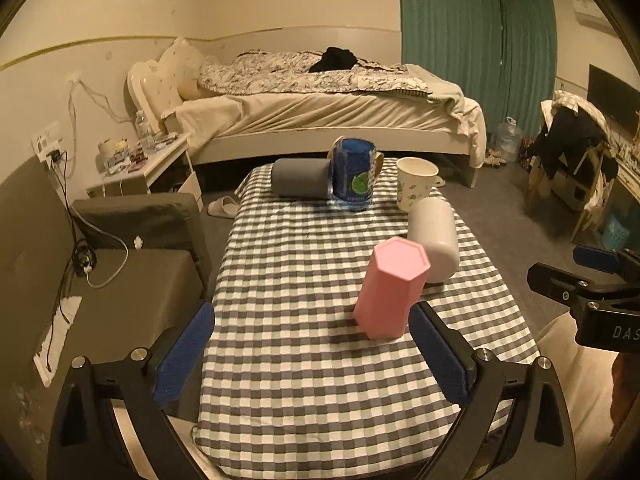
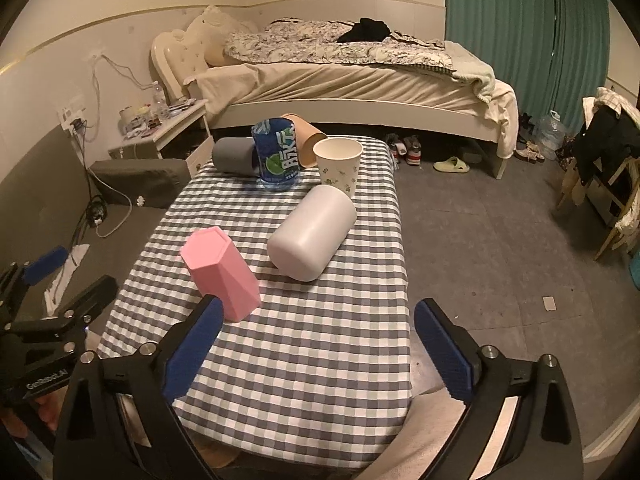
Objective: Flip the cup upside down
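Observation:
A pink hexagonal cup (image 1: 390, 288) (image 2: 220, 270) stands upside down on the checked table (image 1: 300, 320) (image 2: 300, 340). A white cup (image 1: 434, 240) (image 2: 310, 232) lies on its side just behind it. A grey cup (image 1: 300, 178) (image 2: 234, 155) lies on its side at the far end beside a blue-labelled bottle (image 1: 354, 174) (image 2: 278, 154). A paper cup (image 1: 416, 182) (image 2: 338, 162) stands upright. A tan cup (image 2: 306, 136) lies tilted behind the bottle. My left gripper (image 1: 312, 356) is open, near the pink cup. My right gripper (image 2: 318, 352) is open and empty.
A bed (image 1: 320, 112) (image 2: 352, 80) stands behind the table. A nightstand (image 1: 148, 164) with clutter and a dark seat (image 1: 132, 248) are to the left. A chair with clothes (image 1: 572, 152) stands at the right. Grey floor (image 2: 500, 240) lies right of the table.

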A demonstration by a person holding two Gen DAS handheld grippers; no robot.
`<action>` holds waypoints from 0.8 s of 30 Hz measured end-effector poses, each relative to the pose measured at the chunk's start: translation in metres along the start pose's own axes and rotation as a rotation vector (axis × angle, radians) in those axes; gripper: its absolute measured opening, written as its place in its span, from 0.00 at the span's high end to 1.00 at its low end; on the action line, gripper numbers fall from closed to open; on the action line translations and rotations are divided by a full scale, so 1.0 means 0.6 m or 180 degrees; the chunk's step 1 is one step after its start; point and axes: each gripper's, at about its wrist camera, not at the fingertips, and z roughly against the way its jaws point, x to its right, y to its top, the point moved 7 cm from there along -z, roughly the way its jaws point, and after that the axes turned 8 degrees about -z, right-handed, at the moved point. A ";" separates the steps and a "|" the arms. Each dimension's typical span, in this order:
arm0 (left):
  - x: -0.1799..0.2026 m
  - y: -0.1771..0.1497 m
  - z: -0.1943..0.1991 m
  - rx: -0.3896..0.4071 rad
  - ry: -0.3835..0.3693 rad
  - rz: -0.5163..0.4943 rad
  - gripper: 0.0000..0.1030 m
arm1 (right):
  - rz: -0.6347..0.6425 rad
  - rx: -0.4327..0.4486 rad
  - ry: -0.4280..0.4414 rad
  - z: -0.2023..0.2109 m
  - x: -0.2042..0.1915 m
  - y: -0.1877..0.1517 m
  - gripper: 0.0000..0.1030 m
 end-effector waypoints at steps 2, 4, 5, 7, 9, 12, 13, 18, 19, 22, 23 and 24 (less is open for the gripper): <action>-0.008 -0.006 -0.005 -0.0053 0.0027 0.0041 0.03 | -0.0038 -0.0013 0.0004 -0.009 -0.001 -0.006 0.04; -0.015 -0.011 -0.008 -0.0072 0.0049 0.0068 0.03 | -0.0052 -0.0008 -0.0004 -0.011 -0.001 -0.007 0.04; -0.020 -0.013 -0.008 -0.0083 0.0065 0.0096 0.03 | -0.0064 0.0001 -0.0005 -0.013 -0.001 -0.007 0.03; -0.025 -0.015 -0.009 -0.0089 0.0065 0.0154 0.03 | -0.0057 0.0010 -0.0007 -0.014 -0.004 -0.008 0.02; -0.029 -0.016 -0.011 -0.0099 0.0070 0.0190 0.03 | -0.0015 0.0030 -0.0025 -0.014 -0.005 -0.007 0.02; -0.030 -0.019 -0.012 -0.0104 0.0074 0.0189 0.03 | -0.0008 0.0048 -0.0046 -0.016 -0.005 -0.003 0.02; -0.031 -0.019 -0.012 -0.0102 0.0085 0.0187 0.03 | -0.0018 0.0055 -0.0044 -0.015 -0.005 -0.001 0.02; -0.030 -0.020 -0.015 -0.0108 0.0061 0.0202 0.03 | 0.0012 0.0090 -0.0053 -0.014 -0.009 0.001 0.02; -0.030 -0.020 -0.016 -0.0111 0.0051 0.0207 0.03 | 0.0014 0.0088 -0.0052 -0.015 -0.010 0.001 0.02; -0.029 -0.023 -0.017 -0.0107 0.0072 0.0195 0.03 | 0.0029 0.0085 -0.0057 -0.014 -0.011 0.000 0.02; -0.027 -0.023 -0.017 -0.0103 0.0073 0.0184 0.03 | 0.0029 0.0085 -0.0057 -0.014 -0.011 0.000 0.02; -0.025 -0.022 -0.016 -0.0094 0.0078 0.0162 0.03 | 0.0028 0.0088 -0.0067 -0.013 -0.010 0.000 0.01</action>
